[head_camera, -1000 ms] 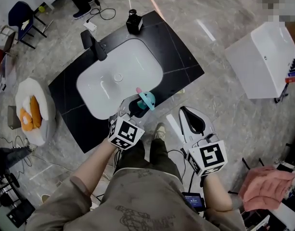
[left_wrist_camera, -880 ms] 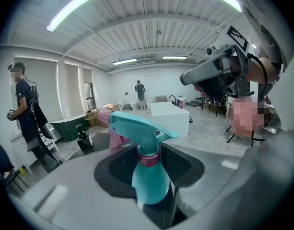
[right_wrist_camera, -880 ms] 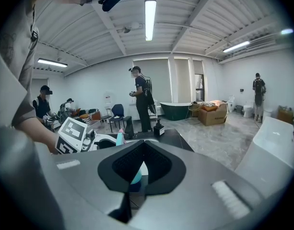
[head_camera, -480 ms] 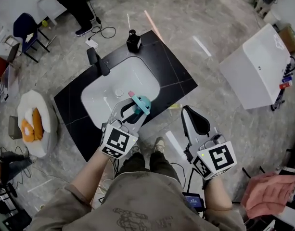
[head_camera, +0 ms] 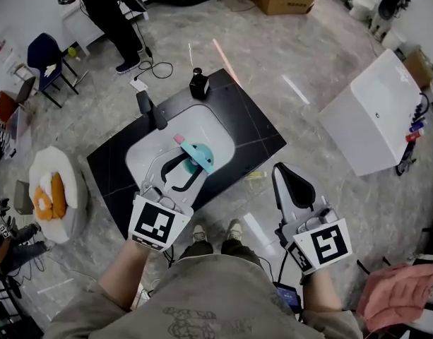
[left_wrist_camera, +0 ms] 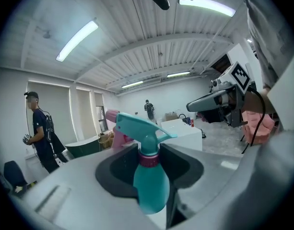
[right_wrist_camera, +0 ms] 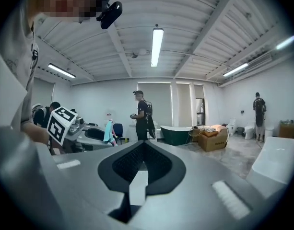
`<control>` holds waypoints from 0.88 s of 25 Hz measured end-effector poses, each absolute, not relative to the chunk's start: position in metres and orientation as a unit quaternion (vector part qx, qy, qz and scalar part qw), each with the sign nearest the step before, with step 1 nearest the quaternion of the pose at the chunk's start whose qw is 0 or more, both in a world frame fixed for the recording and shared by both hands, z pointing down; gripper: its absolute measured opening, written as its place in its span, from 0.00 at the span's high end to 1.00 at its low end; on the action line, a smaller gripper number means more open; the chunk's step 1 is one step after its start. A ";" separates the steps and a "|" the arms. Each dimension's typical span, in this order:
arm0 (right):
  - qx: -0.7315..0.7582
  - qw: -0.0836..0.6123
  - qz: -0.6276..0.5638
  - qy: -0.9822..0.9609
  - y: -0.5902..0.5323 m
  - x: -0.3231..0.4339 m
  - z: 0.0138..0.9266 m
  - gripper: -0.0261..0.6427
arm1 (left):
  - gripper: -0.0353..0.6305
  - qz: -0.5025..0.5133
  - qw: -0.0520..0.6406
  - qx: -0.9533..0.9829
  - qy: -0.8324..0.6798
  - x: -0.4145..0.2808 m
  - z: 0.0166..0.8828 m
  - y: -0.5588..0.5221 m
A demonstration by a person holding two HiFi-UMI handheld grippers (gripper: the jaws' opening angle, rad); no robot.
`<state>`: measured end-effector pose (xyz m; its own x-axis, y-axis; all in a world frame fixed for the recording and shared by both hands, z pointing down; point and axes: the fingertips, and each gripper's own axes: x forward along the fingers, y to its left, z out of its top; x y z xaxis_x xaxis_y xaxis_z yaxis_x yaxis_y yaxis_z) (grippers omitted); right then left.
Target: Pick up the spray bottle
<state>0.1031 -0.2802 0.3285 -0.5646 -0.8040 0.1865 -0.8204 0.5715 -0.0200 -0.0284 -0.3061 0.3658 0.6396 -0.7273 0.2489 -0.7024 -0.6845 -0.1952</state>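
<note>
Left gripper [left_wrist_camera: 149,159]: you have it clenched on the spray bottle [left_wrist_camera: 149,190], pads at the neck by the magenta collar.
Bottle position: held in the air, over the white sink [head_camera: 149,154] in the head view.
Long axis: across the jaws and upright in the left gripper view, with the trigger head above the pads and the body below.
Right gripper [right_wrist_camera: 143,152]: jaws together with nothing between them, well apart to your right, off the black counter [head_camera: 251,126].
Nearer hand: the left, which holds it.
Materials: smooth, rounded teal plastic body, pink nozzle, dark ribbed pads.
Judgement: the pick looks done; the wide head should stop any slip.
</note>
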 end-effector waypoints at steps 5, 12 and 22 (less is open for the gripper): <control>0.448 0.075 0.028 -0.891 -0.267 0.096 0.307 0.92 | 0.73 -0.146 0.081 -0.904 0.394 -0.037 0.334 -0.295; 0.430 0.076 0.022 -0.899 -0.257 0.090 0.310 0.92 | 0.73 -0.156 0.100 -0.893 0.410 -0.050 0.327 -0.277; 0.407 0.097 0.019 -0.908 -0.251 0.075 0.326 0.92 | 0.73 -0.174 0.069 -0.883 0.430 -0.067 0.360 -0.264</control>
